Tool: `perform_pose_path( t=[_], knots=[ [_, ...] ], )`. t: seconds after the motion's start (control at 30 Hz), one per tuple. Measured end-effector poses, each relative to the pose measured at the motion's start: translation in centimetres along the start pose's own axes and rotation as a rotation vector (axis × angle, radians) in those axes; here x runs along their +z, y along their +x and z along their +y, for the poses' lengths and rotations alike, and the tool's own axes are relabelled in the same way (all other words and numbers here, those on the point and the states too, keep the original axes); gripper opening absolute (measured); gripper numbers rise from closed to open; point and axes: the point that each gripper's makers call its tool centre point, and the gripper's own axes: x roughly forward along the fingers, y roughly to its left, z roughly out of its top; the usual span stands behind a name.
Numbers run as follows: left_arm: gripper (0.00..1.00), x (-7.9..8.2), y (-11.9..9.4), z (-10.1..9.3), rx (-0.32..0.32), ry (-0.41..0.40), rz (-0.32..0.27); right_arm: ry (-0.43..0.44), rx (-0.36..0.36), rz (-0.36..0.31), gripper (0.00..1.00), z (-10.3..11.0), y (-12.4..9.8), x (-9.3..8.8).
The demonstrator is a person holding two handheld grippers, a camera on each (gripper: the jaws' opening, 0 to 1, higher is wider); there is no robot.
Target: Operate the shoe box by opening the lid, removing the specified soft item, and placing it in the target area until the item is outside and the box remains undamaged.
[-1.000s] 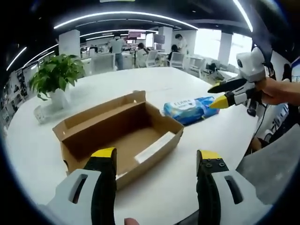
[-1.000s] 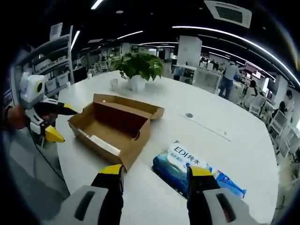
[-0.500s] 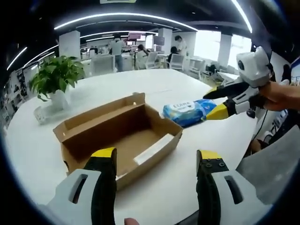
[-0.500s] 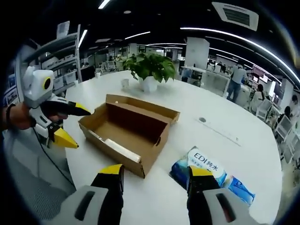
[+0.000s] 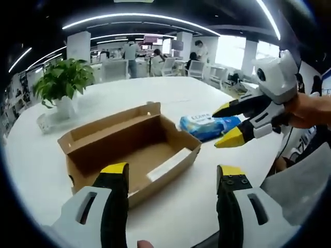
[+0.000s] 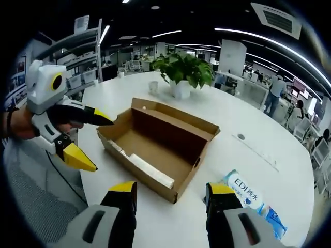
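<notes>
Cardboard shoe box (image 5: 132, 147) sits open and looks undamaged on the white desk (image 6: 155, 212), the soft blue wipes pack (image 5: 208, 124) already lies outside just beside it, and both left tongs (image 5: 172, 178) and right tongs (image 6: 169, 194) gape empty, so little seems left.

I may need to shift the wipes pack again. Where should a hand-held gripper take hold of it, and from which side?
Probably across the short width of the blue wipes pack, coming from above. It lies flat on the white table beside the open cardboard box, so its soft, low sides should pinch more easily than its long span.
</notes>
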Motion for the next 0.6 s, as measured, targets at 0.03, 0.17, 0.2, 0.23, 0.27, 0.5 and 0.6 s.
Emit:
perform_pose_path(
  t=[0.03,0.17,0.2,0.23,0.27,0.5,0.6],
  knots=[
    [0.68,0.0,0.0,0.0,0.0,0.0,-0.001,-0.007,0.003,0.002,0.51,0.1,0.3,0.2],
    [0.68,0.0,0.1,-0.1,-0.007,-0.007,0.003,-0.017,0.013,-0.001,0.51,0.1,0.9,0.9],
    [0.68,-0.1,0.1,-0.2,-0.01,-0.011,0.004,-0.021,0.015,0.0,0.51,0.1,1.0,1.1],
    [0.68,-0.1,0.0,-0.3,-0.011,-0.011,0.006,-0.026,0.019,0.001,0.51,0.1,1.2,1.2],
    [0.68,-0.1,0.0,-0.3,-0.011,-0.006,0.006,-0.028,0.02,0.002,0.51,0.1,1.3,1.3],
    [0.68,-0.1,0.0,-0.2,-0.009,-0.019,0.004,-0.078,0.055,0.036,0.51,0.1,2.6,1.7],
    [0.68,-0.1,0.0,-0.2,-0.009,-0.019,0.004,-0.103,0.068,0.055,0.51,0.0,3.3,2.0]
  ],
)
